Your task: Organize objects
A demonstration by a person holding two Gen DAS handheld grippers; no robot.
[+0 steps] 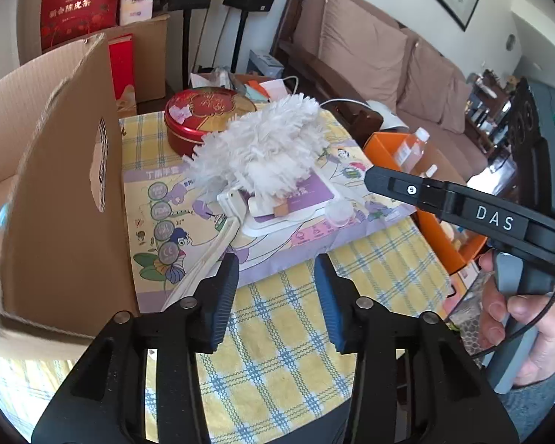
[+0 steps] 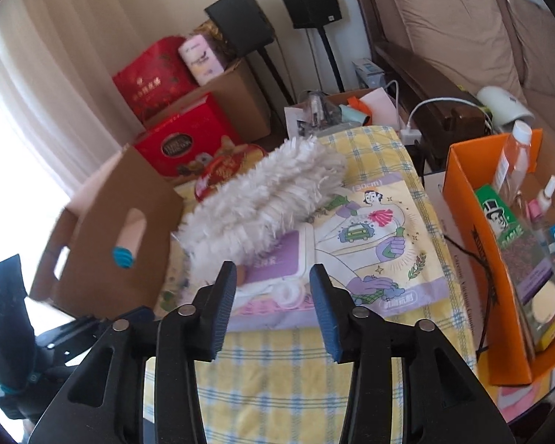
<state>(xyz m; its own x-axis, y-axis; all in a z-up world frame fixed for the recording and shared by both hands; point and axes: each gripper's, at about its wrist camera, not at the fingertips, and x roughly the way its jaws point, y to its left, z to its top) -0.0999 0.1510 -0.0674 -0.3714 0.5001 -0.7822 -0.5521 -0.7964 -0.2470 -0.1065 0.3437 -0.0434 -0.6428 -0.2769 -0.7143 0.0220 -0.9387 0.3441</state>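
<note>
From the left wrist view, the left gripper point(image 1: 276, 272) hangs with its blue-padded fingers spread and nothing between them, above the yellow-and-blue checked tablecloth point(image 1: 277, 336). Just ahead lies a fluffy white microfibre duster point(image 1: 262, 144), its head resting on a flat purple-and-white pack point(image 1: 296, 199) and its pale handle running back toward the left finger. A brown cardboard box point(image 1: 51, 185) stands open at the left, and a round red tin point(image 1: 203, 118) sits behind the duster.

From the right wrist view, the right gripper point(image 2: 273, 277) is likewise spread and empty, pointed at the same duster point(image 2: 266, 192). An orange cardboard box point(image 2: 473, 259) holding bottles and packets stands to the right of the cloth.

Nothing is grasped, so this looks like the approach to a pick. The next move probably calls for closing on the duster's thin handle rather than its soft head, then carrying it to a box.
</note>
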